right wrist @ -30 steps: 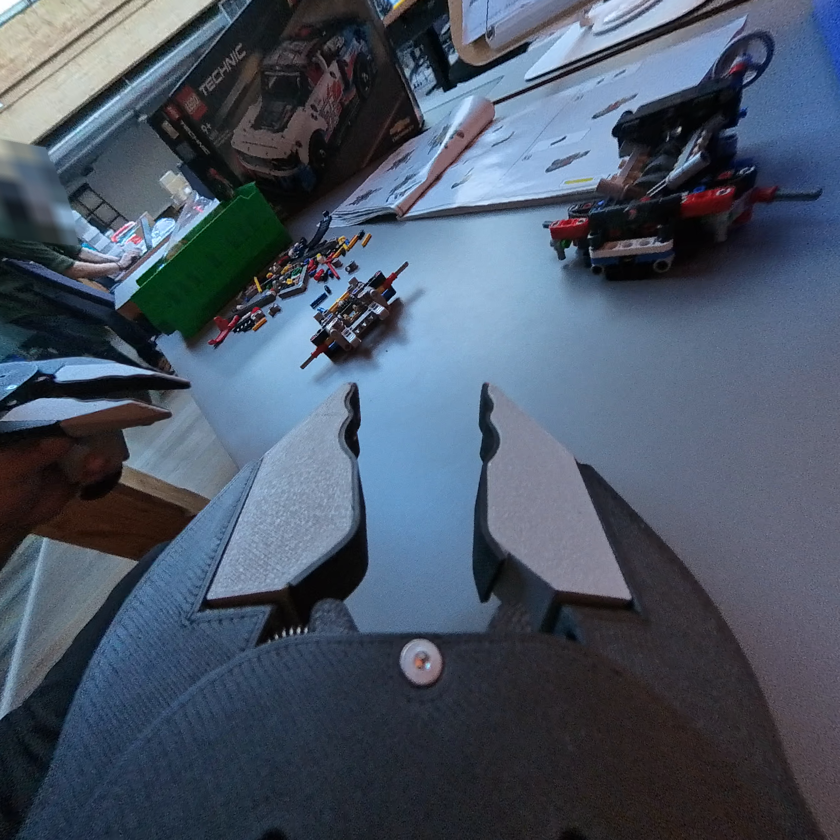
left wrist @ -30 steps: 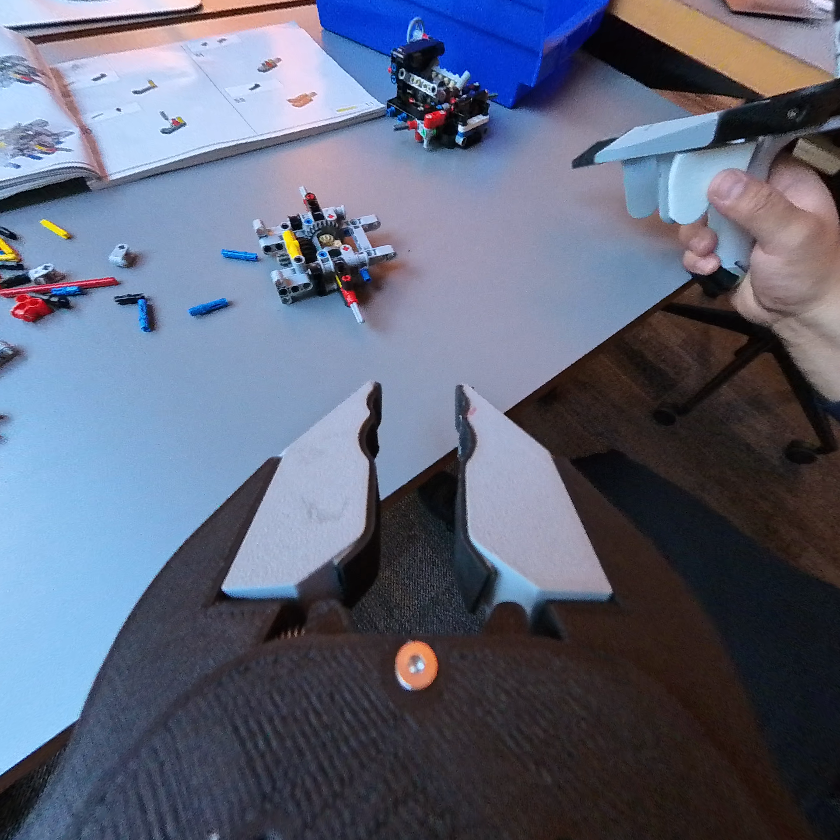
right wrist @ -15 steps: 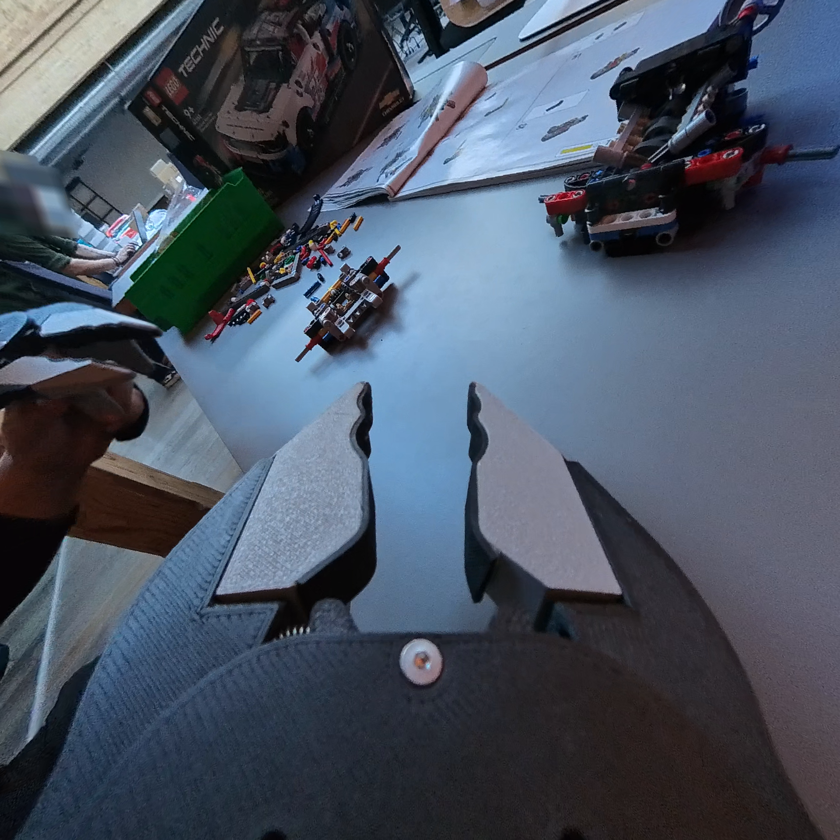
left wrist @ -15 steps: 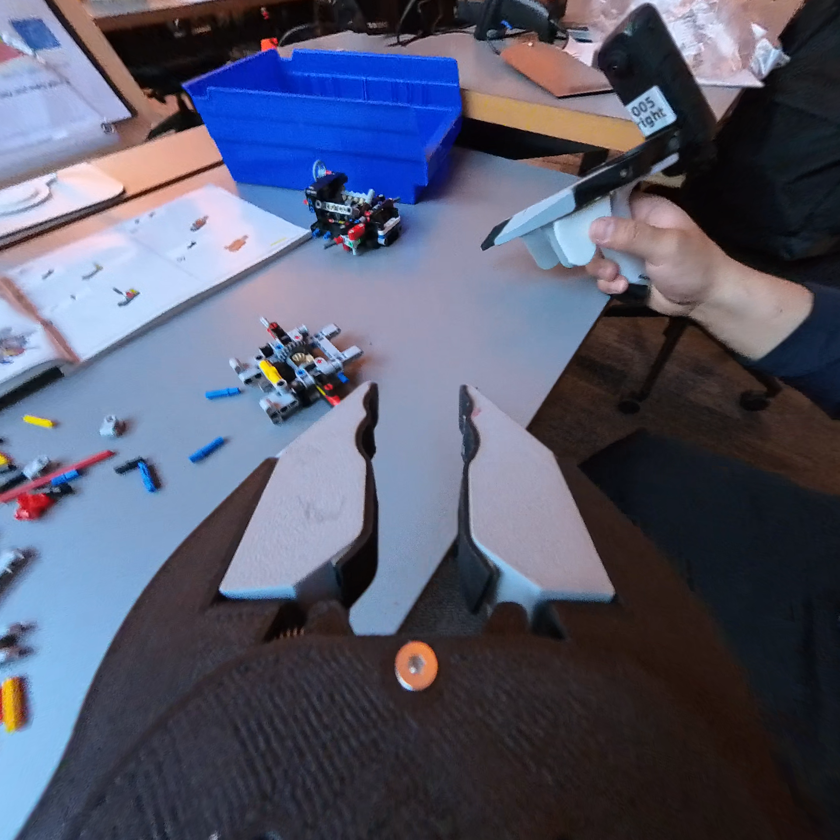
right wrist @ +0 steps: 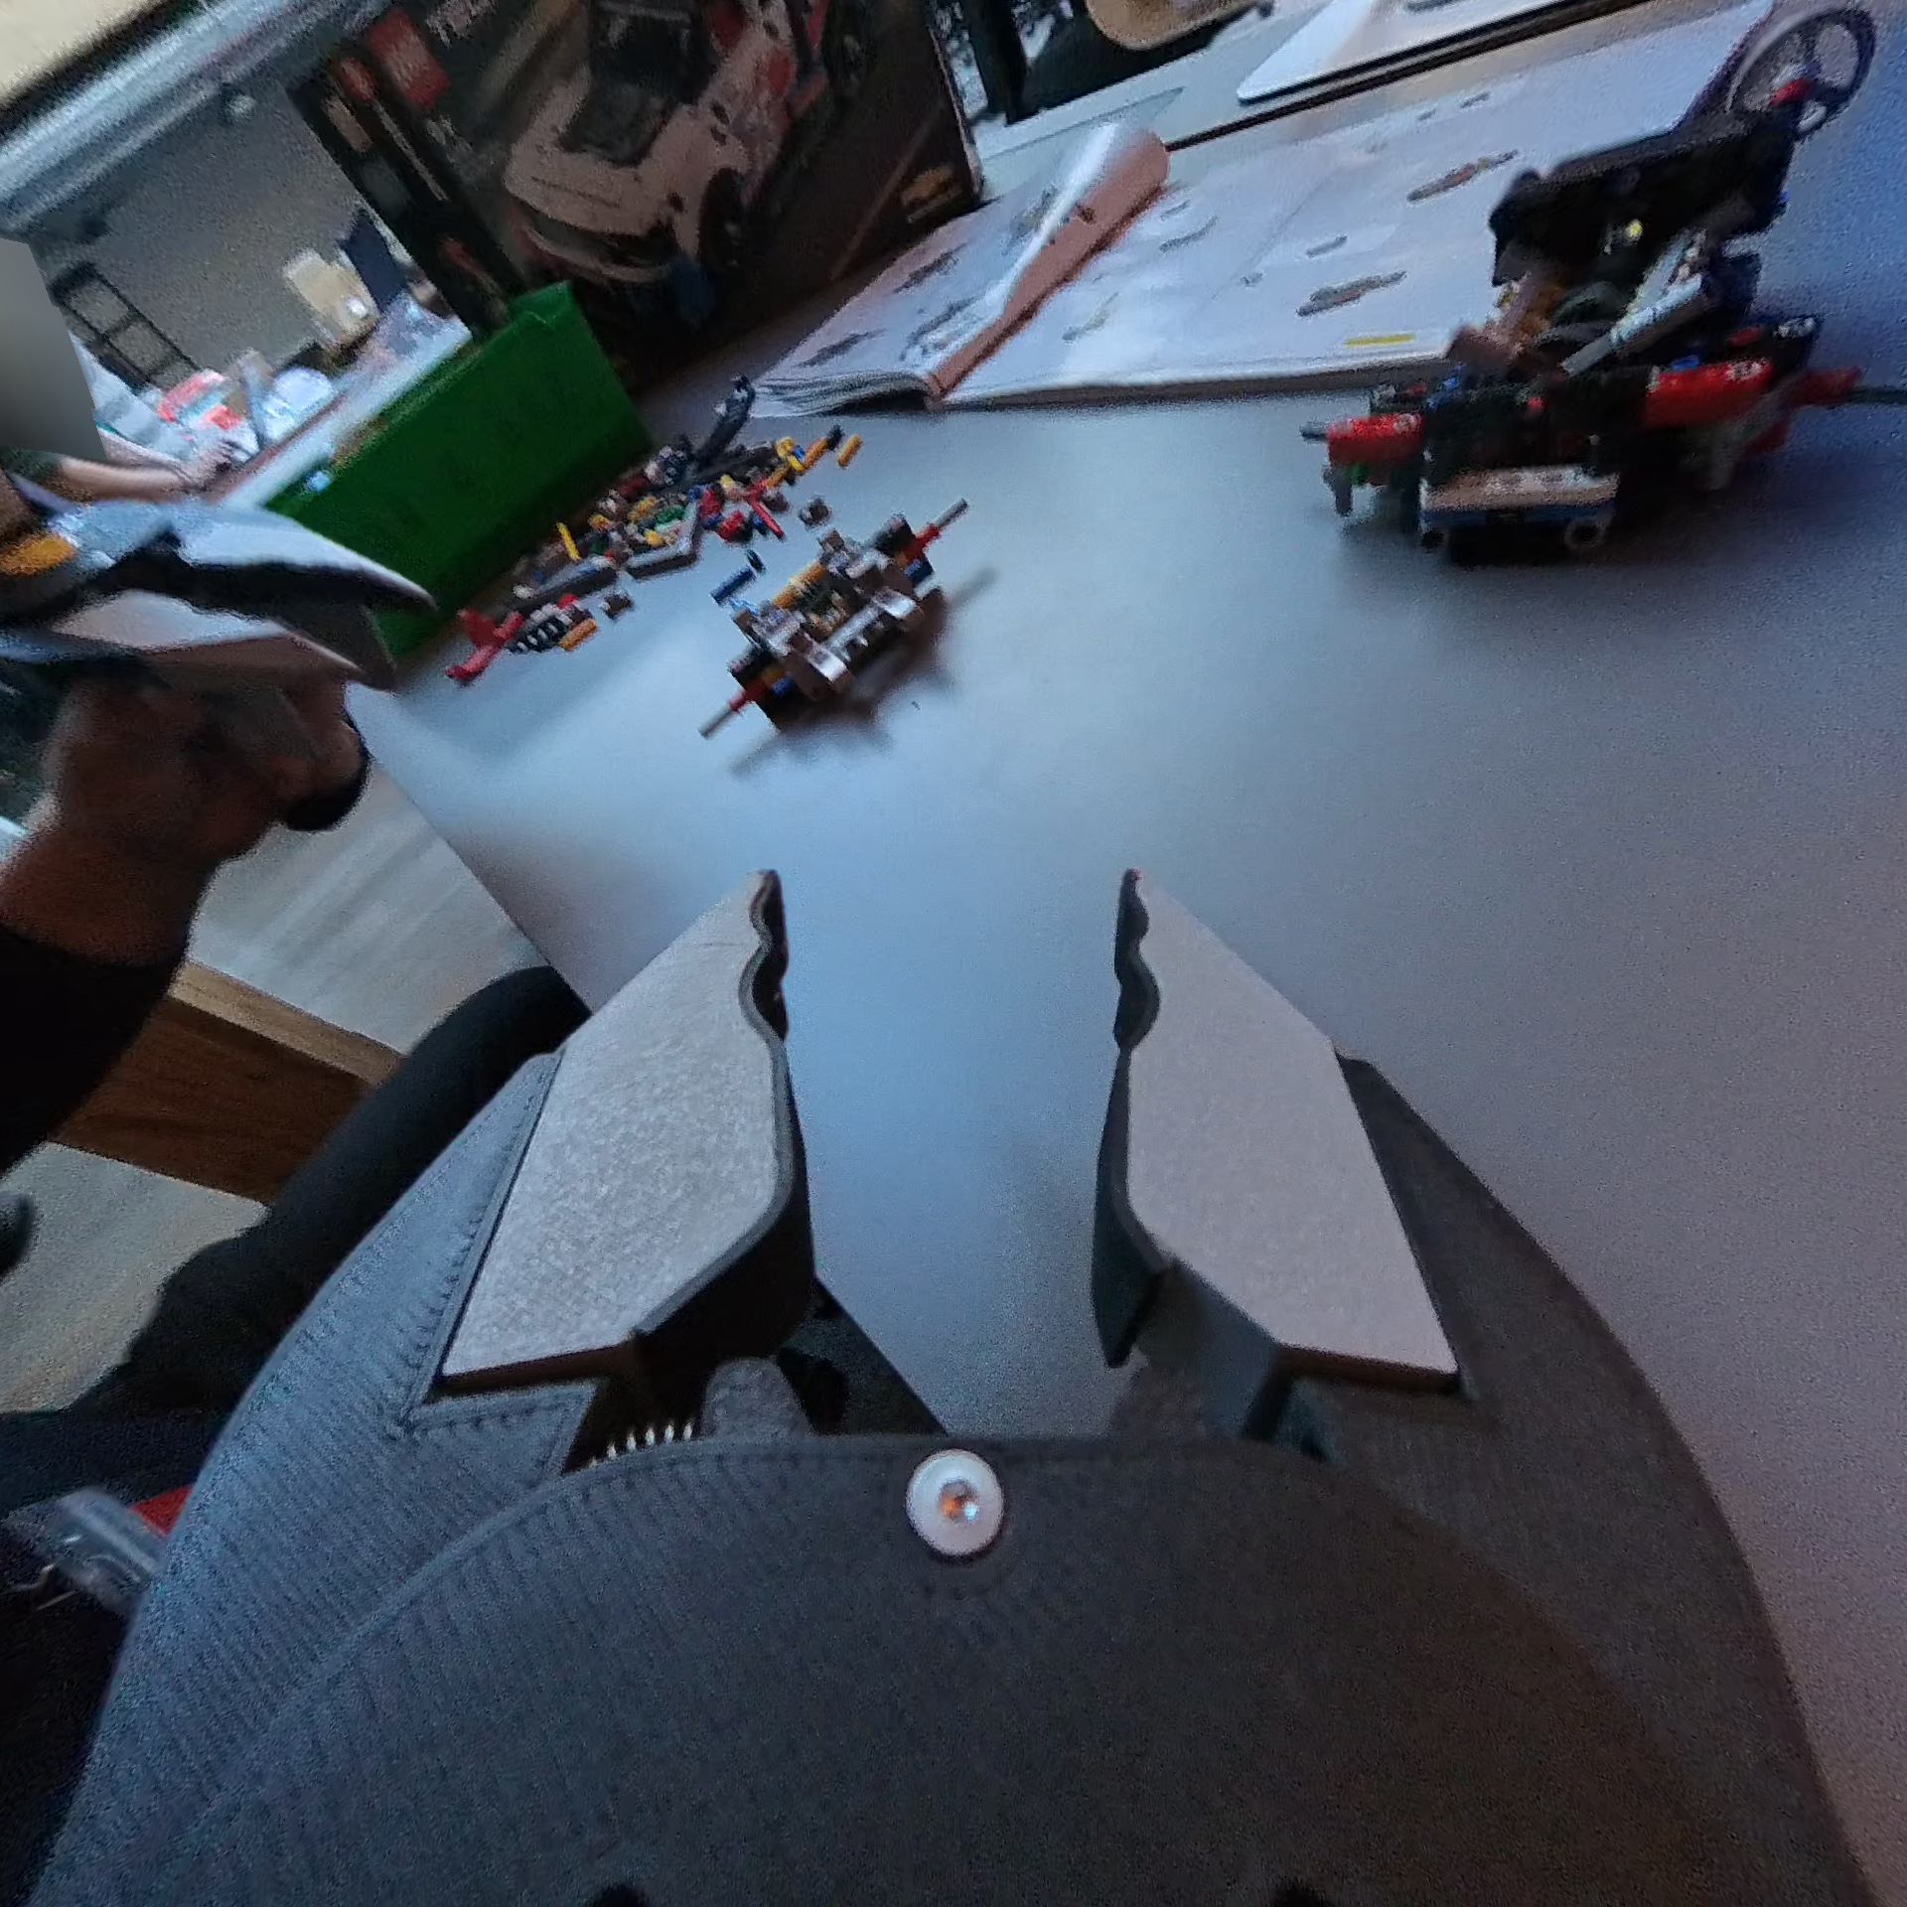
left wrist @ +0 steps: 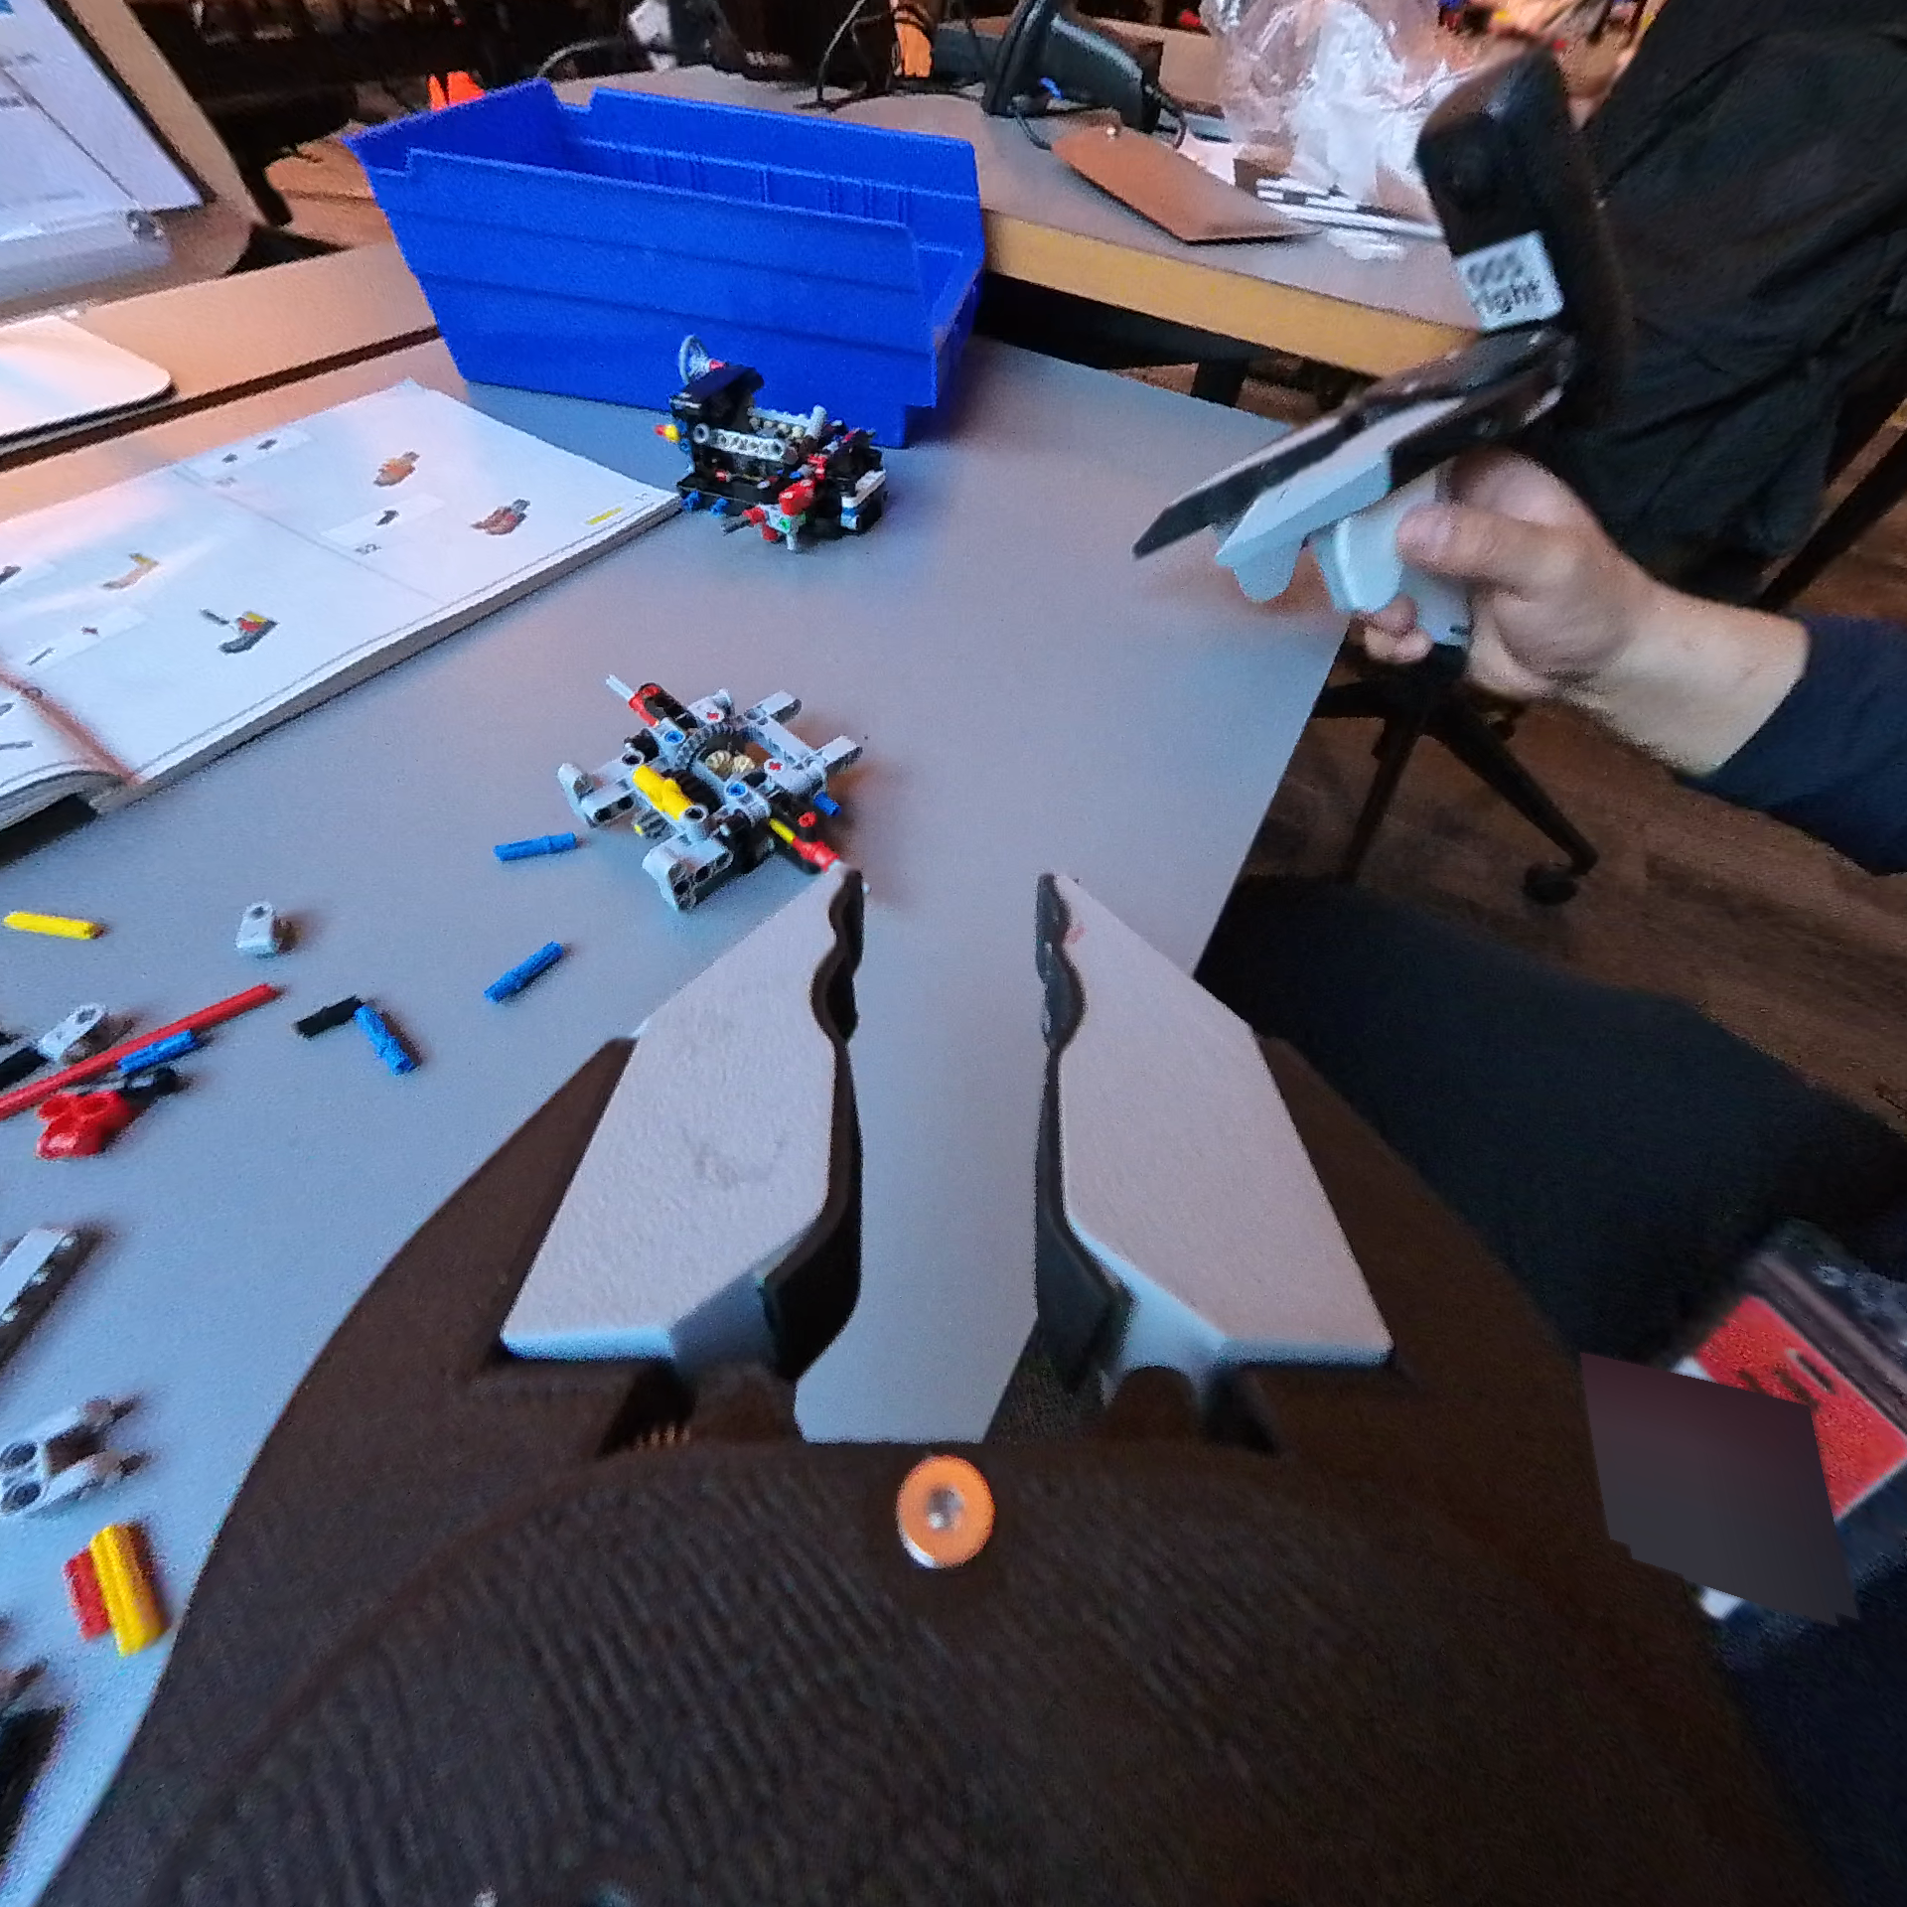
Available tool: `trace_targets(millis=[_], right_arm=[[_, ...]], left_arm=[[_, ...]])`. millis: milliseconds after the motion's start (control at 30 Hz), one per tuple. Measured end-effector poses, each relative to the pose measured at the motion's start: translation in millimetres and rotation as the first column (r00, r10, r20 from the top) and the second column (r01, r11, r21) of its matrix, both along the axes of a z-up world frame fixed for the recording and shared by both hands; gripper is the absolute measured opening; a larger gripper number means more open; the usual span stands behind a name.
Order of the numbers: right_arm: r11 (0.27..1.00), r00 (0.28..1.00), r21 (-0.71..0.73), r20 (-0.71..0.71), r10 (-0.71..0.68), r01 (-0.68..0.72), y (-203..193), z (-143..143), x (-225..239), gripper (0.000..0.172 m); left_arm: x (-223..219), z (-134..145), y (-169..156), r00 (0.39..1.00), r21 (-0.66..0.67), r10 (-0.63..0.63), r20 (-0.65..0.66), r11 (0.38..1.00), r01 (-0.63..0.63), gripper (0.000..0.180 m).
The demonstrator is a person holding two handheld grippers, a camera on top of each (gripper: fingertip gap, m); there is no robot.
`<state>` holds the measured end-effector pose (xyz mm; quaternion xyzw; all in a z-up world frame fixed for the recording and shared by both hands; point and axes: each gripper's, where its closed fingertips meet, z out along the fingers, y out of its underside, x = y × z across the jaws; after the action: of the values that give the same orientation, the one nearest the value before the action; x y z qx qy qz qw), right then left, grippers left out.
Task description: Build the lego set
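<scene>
- Left gripper [left wrist: 944, 893]: jaws slightly apart, empty, low over the tabletop [left wrist: 1032, 671]; its tip could nudge the small grey brick assembly [left wrist: 712, 789] at eleven o'clock.
- Right gripper [right wrist: 949, 893]: jaws wide, empty; dark brick model [right wrist: 1589, 413] at one o'clock, well apart.

A small brick build [left wrist: 712, 789] is set on the surface [left wrist: 1032, 660], just ahead and left of the left gripper [left wrist: 944, 893]. Loose little pieces [left wrist: 382, 1032] are scattered to its left. Behind it an open booklet [left wrist: 310, 557] is laid flat, and a bigger brick build [left wrist: 779, 459] is placed right of the booklet. A bin [left wrist: 671, 227] is set behind the bigger build. The right gripper [left wrist: 1218, 516] is held over the surface's right edge, well apart from both builds.
</scene>
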<state>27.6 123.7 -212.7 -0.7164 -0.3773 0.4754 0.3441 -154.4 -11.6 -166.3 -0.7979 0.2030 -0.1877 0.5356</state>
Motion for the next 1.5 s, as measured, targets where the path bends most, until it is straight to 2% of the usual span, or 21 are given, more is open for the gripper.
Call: trace_targets(millis=[67,167,267,367,433,533,567,600,667,767,867,933,1067,1167,1233,1300,1400,1500], right_arm=[[1.000,0.998,0.019,-0.051,-0.020,0.021,5,21,-2,0.065],[0.984,0.992,0.136,-0.060,-0.111,0.118,27,43,3,0.063],[0.938,0.964,0.231,-0.008,-0.265,0.260,69,46,15,0.065],[0.897,0.922,0.230,0.002,-0.388,0.377,122,53,25,0.072],[0.892,0.909,0.212,0.036,-0.415,0.399,153,51,21,0.071],[0.871,0.868,0.272,0.177,-0.463,0.409,198,33,14,0.070],[0.872,0.861,0.291,0.216,-0.461,0.394,209,28,10,0.066],[0.874,0.852,0.308,0.256,-0.457,0.376,218,22,6,0.055],[0.908,0.856,0.286,0.335,-0.394,0.306,224,7,-6,0.004],[0.922,0.884,0.312,0.329,-0.333,0.231,218,6,-25,0.005],[0.877,0.855,0.421,0.342,-0.391,0.233,219,7,-31,0.003],[0.871,0.843,0.430,0.355,-0.404,0.237,215,6,-36,0.003],[0.888,0.877,0.392,0.304,-0.373,0.242,203,13,-31,0.007],[0.873,0.920,0.347,0.060,-0.387,0.344,202,53,-4,0.014],[0.835,0.896,0.328,-0.115,-0.428,0.441,211,81,24,0.017],[0.833,0.875,0.279,-0.232,-0.425,0.479,215,96,41,0.025],[0.852,0.872,0.241,-0.290,-0.393,0.464,214,99,40,0.033],[0.874,0.914,0.283,-0.216,-0.342,0.394,208,85,18,0.037]], left_arm=[[-6,-1,-2,0.999,-0.021,0.035,-0.002,0.999,-0.035,0.032],[0,-5,-9,0.998,-0.069,0.012,0.067,0.998,-0.007,0.035],[6,-19,-21,0.997,-0.092,-0.007,0.073,0.996,0.014,0.035],[16,-31,-34,0.997,-0.124,-0.039,0.064,0.991,0.046,0.033],[19,-30,-38,0.999,-0.112,-0.037,0.039,0.993,0.042,0.031],[23,-28,-37,0.999,-0.101,-0.051,0.011,0.994,0.052,0.029],[23,-28,-35,0.999,-0.103,-0.052,-0.006,0.993,0.051,0.029],[23,-29,-33,0.998,-0.102,-0.053,-0.018,0.993,0.051,0.029],[22,-29,-27,0.998,-0.113,-0.055,-0.027,0.992,0.052,0.029],[16,-29,-15,0.999,-0.123,-0.038,-0.034,0.992,0.034,0.028],[3,-32,4,0.998,-0.154,0.002,-0.068,0.988,-0.012,0.024],[-5,-29,20,0.995,-0.176,0.024,-0.094,0.984,-0.040,0.023],[-10,-11,54,0.995,-0.205,0.028,-0.094,0.978,-0.047,0.026],[-5,-3,79,0.996,-0.221,0.018,-0.092,0.975,-0.038,0.030],[1,-3,92,0.995,-0.213,0.013,-0.103,0.977,-0.034,0.030],[6,-5,100,0.993,-0.186,0.023,-0.120,0.982,-0.045,0.030],[17,-8,98,0.994,-0.141,0.054,-0.094,0.988,-0.067,0.029],[19,-12,82,0.988,-0.116,0.089,-0.129,0.988,-0.104,0.029]])
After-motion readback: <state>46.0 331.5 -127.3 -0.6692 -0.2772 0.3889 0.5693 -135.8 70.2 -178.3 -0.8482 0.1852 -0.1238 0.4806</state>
